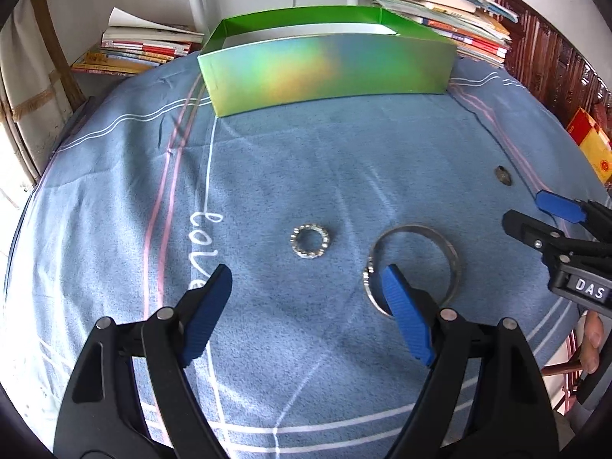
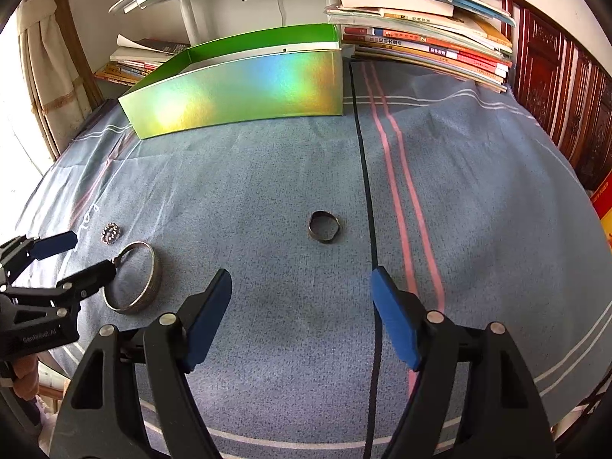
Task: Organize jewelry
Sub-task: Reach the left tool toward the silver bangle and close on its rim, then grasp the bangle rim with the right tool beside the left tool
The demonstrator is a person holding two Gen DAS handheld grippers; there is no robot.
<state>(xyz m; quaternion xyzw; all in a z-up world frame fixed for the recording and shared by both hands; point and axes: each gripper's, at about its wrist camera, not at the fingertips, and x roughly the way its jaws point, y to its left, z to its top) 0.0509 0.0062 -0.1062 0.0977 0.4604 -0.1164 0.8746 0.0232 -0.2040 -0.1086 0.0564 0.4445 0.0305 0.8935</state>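
Note:
A small beaded silver ring [image 1: 310, 245] lies on the blue cloth just ahead of my open left gripper [image 1: 308, 273]. A large silver bangle [image 1: 413, 267] lies to its right, its near rim partly behind my right finger pad [image 1: 405, 313]. A dark ring [image 2: 324, 227] lies ahead of my open, empty right gripper [image 2: 302, 279]; it also shows in the left wrist view [image 1: 503, 175]. An open green iridescent box [image 1: 325, 65] stands at the back. The bangle [image 2: 134, 277] and beaded ring [image 2: 110, 233] also show in the right wrist view.
The blue striped cloth [image 2: 459, 191] covers the table. Stacks of books [image 2: 420, 42] stand behind the box at right and at left [image 1: 141, 46]. A white lamp stand [image 2: 187, 11] rises behind. A carved wooden panel [image 2: 566, 88] is at the far right.

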